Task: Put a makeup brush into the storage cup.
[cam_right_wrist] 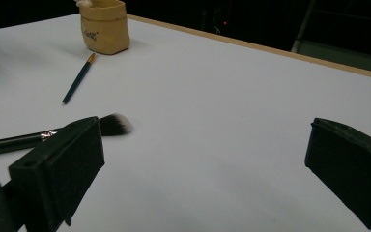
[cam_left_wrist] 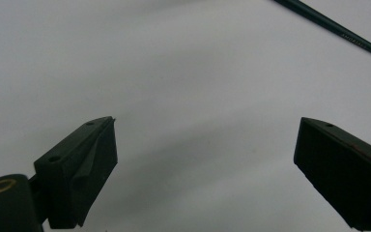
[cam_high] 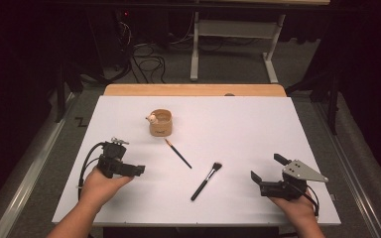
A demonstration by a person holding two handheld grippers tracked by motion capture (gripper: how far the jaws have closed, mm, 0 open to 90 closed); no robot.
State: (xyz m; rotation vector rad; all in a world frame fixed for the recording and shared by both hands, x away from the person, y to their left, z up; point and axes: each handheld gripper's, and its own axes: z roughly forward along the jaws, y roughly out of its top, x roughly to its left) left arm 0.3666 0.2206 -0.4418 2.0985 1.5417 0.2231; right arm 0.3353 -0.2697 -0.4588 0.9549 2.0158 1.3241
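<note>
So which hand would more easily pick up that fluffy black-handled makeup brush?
Probably the right. The right gripper sits open beside the fluffy black-handled makeup brush, whose bristles lie just past its fingers. The left gripper, also open, is nearer the thin dark paintbrush.

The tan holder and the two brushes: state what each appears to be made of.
The tan holder looks like soft fabric or kraft paper, matte: its rim sags and its sides crease.

The thin paintbrush seems to have a dark lacquered handle, probably wood, with a golden ferrule.

The makeup brush has a glossy black handle, a bright metal-looking ferrule and soft bristles, dark with white tips.
</note>
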